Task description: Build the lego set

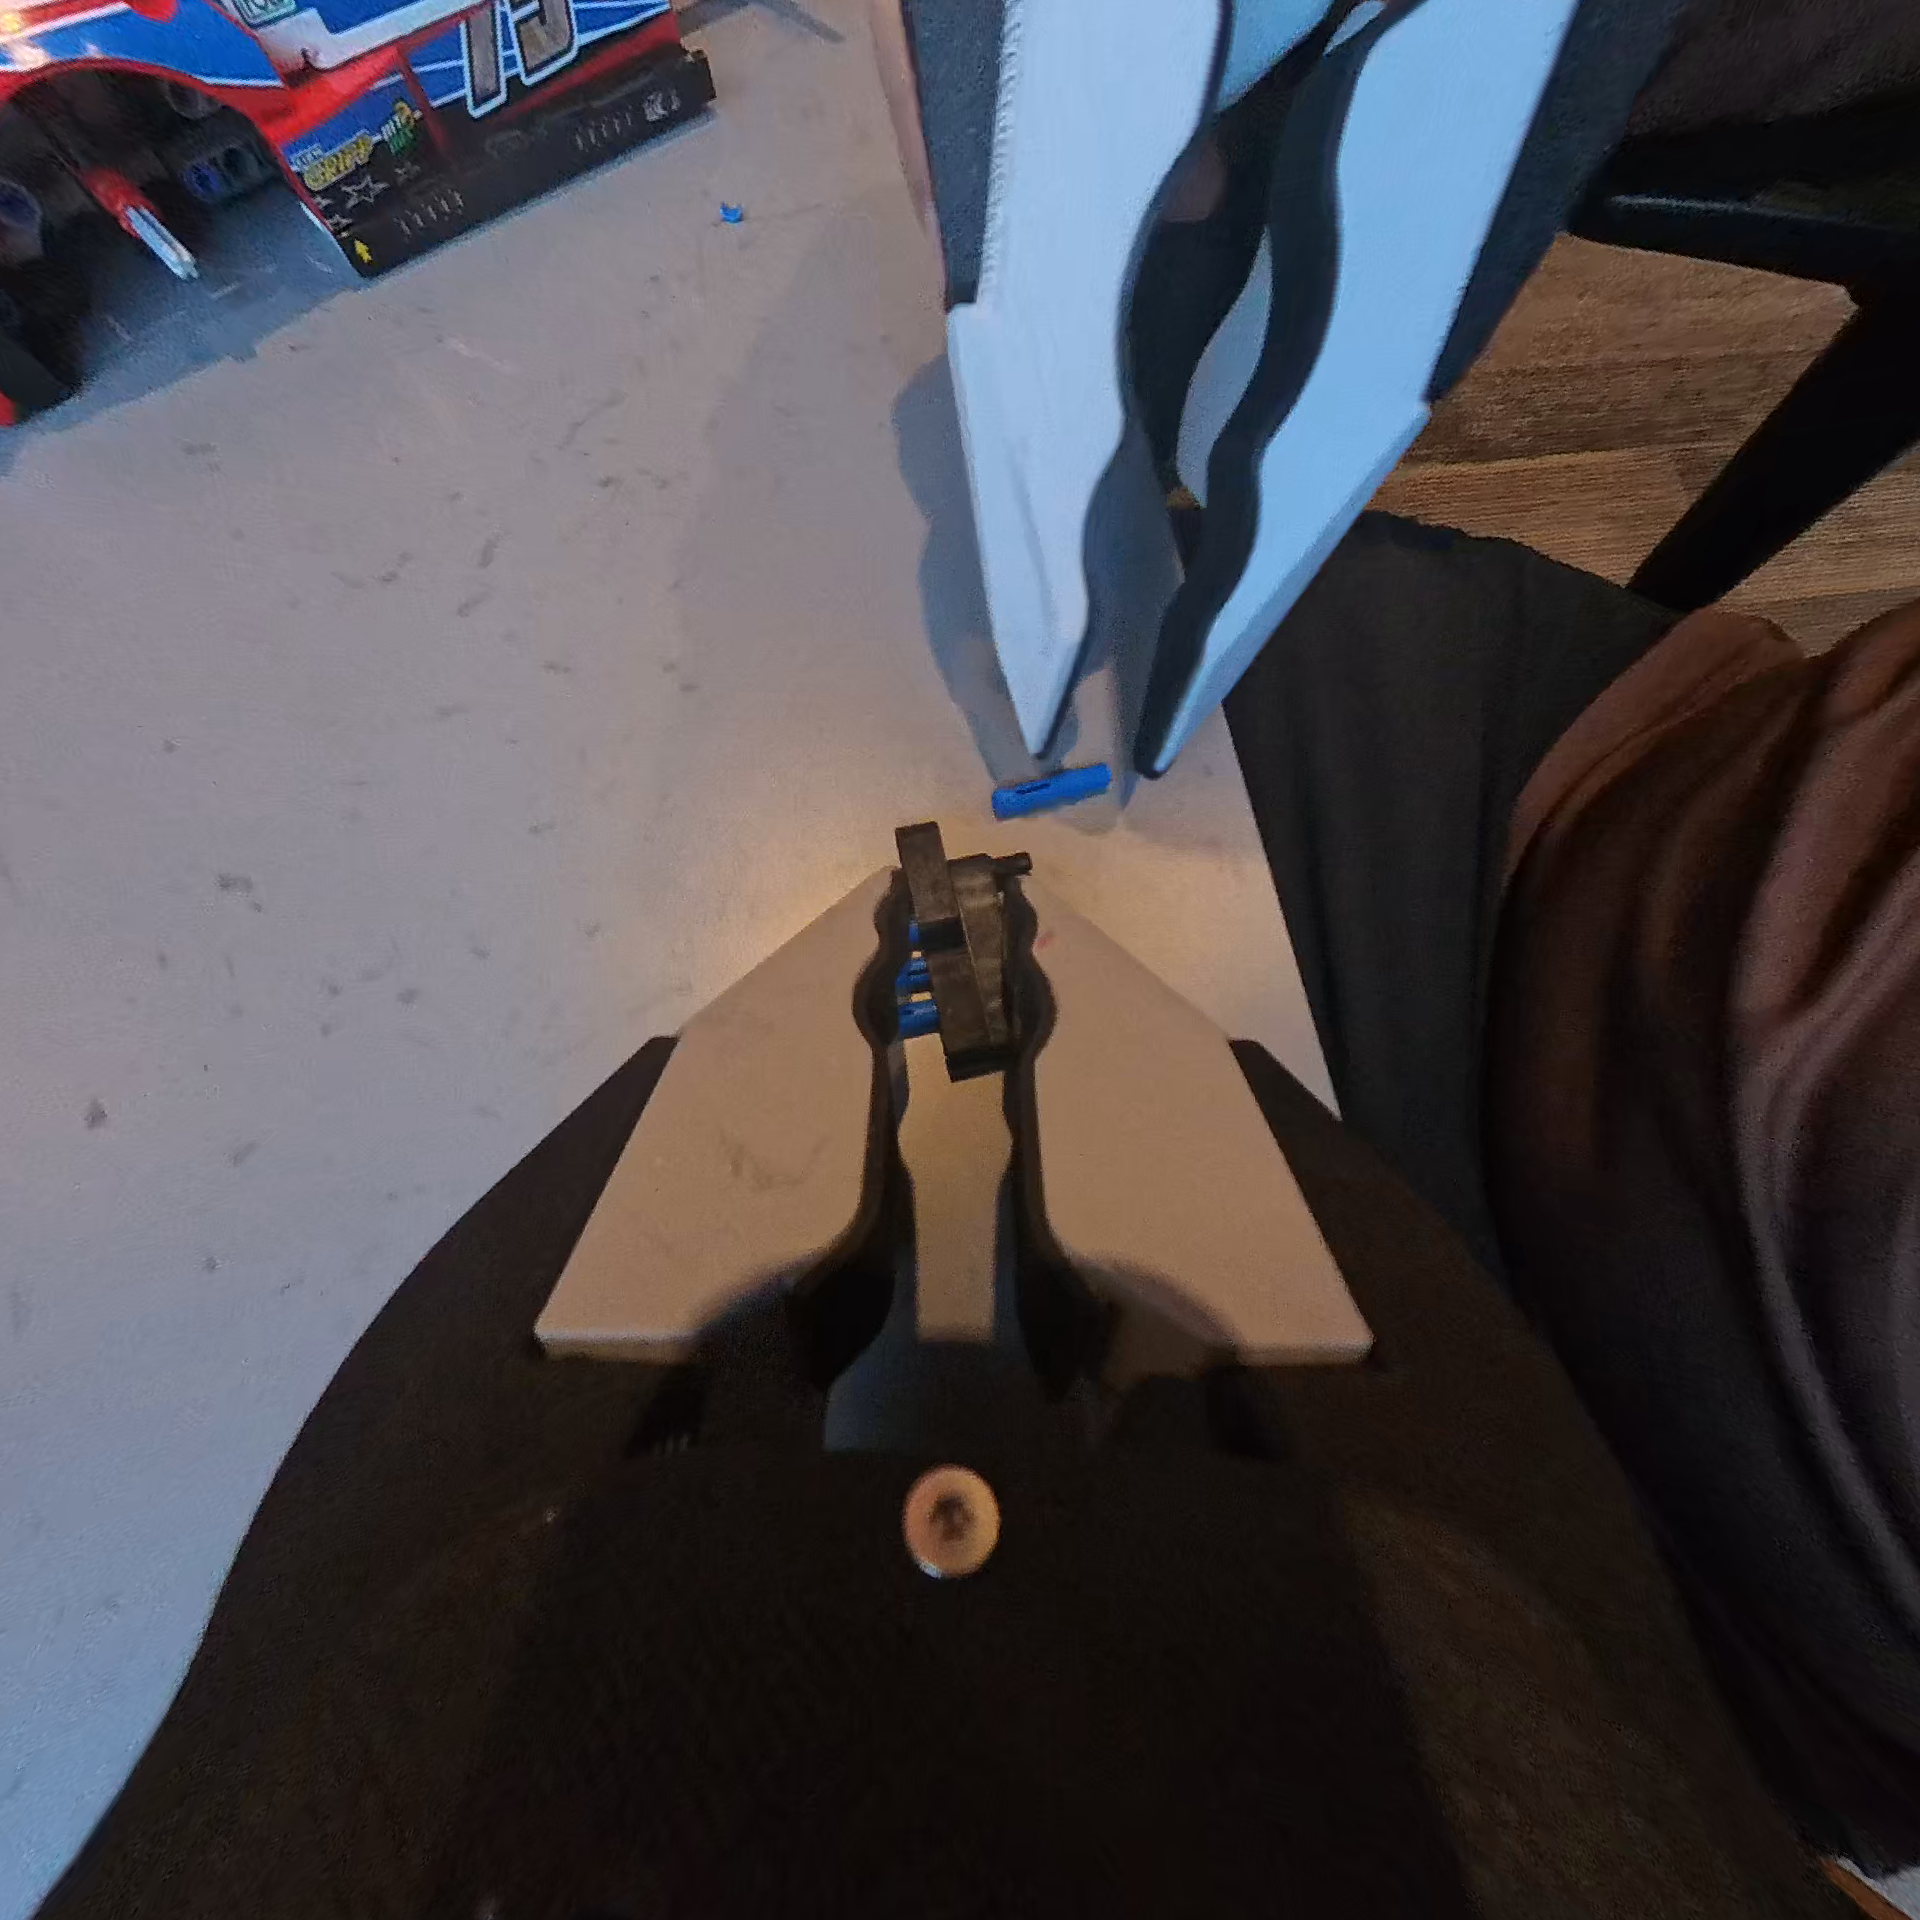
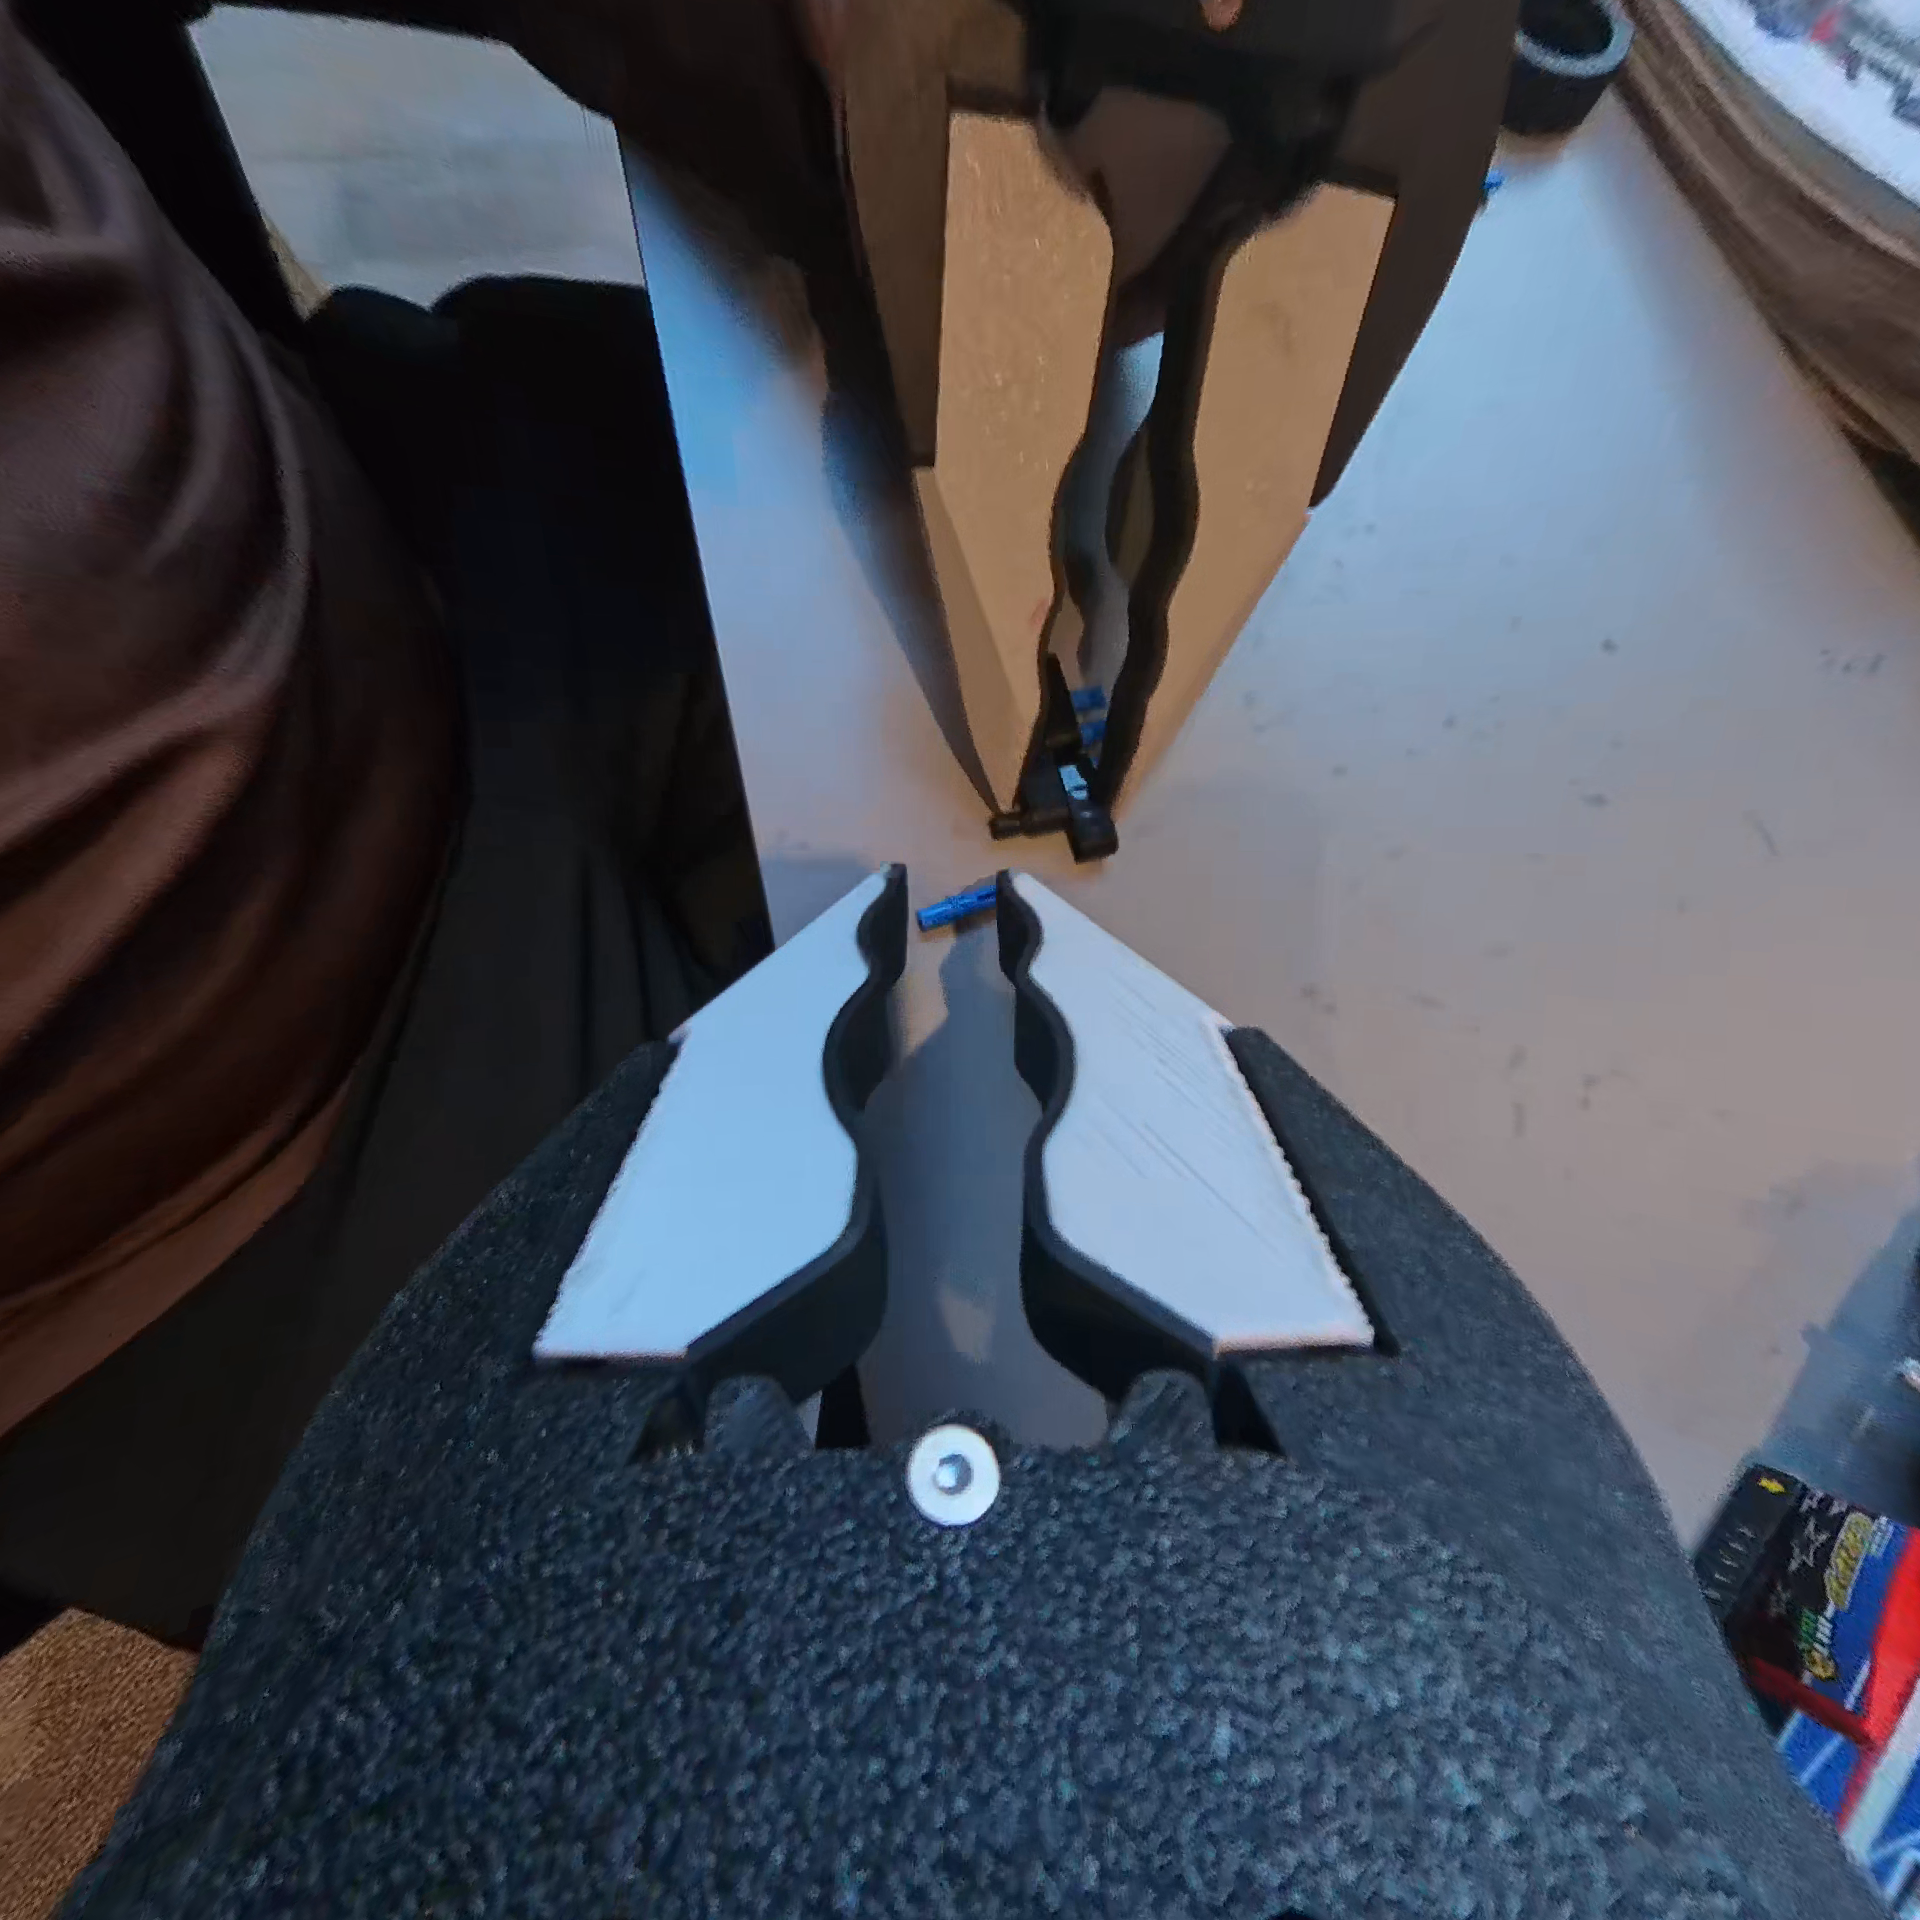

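left tool [image 1: 961, 904] clamps black piece [image 1: 956, 956], partly hidden | blue pin [image 2: 951, 906] loose

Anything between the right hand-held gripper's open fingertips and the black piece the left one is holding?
Only the small blue pin, lying on the table between the right hand-held gripper fingertips. Beyond it, bare table up to the black piece, seen in the right wrist view.

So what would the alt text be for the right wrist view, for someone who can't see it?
The right gripper is open, its tips either side of a small blue pin lying on a pale table. Facing it, the left gripper is clamped on a black lego piece with blue pins in it.
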Action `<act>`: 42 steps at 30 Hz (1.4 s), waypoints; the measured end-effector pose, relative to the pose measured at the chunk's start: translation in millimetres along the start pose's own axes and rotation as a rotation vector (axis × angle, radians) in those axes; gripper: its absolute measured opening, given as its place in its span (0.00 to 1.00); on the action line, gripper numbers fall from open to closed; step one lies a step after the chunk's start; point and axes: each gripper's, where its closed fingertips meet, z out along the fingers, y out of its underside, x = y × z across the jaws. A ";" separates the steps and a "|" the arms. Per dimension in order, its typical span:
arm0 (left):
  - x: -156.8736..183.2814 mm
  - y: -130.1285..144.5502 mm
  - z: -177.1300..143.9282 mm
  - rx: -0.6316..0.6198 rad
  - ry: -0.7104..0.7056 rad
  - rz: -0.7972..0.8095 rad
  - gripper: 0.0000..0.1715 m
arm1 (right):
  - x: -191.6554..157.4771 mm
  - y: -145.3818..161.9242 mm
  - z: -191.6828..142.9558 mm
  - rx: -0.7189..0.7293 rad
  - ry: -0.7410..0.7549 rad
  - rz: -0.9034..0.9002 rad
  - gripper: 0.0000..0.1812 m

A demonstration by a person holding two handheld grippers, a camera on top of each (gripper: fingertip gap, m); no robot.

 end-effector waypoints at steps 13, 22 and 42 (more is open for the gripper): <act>4.1 -0.7 1.6 -0.001 0.006 0.006 0.09 | -1.5 7.4 4.2 -0.023 -0.012 -0.047 0.09; 4.1 -1.0 1.4 0.001 0.026 -0.017 0.09 | -2.6 7.9 7.9 -0.010 0.005 -0.075 0.07; 6.1 -1.0 0.5 0.001 0.051 -0.027 0.09 | -0.4 4.0 11.3 -0.063 0.132 -0.197 0.04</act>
